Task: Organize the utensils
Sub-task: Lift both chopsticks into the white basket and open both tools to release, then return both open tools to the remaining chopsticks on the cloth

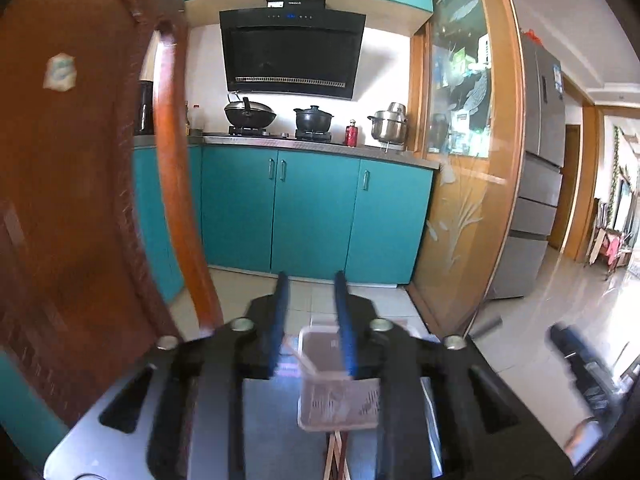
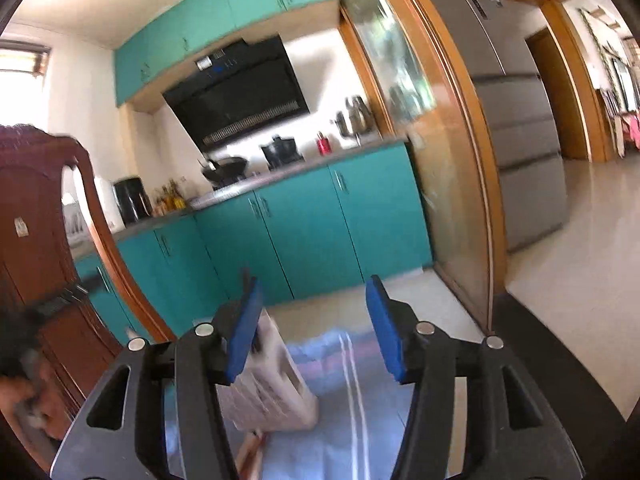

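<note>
A clear plastic utensil basket (image 1: pixel 338 384) with slotted sides stands below my left gripper (image 1: pixel 312 284), which is open and empty above it. Thin wooden sticks (image 1: pixel 335 454), probably chopsticks, lie just in front of the basket. In the right wrist view the same basket (image 2: pixel 272 384) looks white and blurred, low and left of my right gripper (image 2: pixel 314 286). The right gripper is open wide and empty. The basket rests on a bluish reflective tabletop (image 2: pixel 344 408).
A dark red wooden chair back (image 1: pixel 80 184) stands close on the left, also in the right wrist view (image 2: pixel 44 240). Teal kitchen cabinets (image 1: pixel 312 208) with pots on the stove lie ahead. A glass sliding door (image 1: pixel 464 160) and a grey fridge (image 2: pixel 516 112) stand to the right.
</note>
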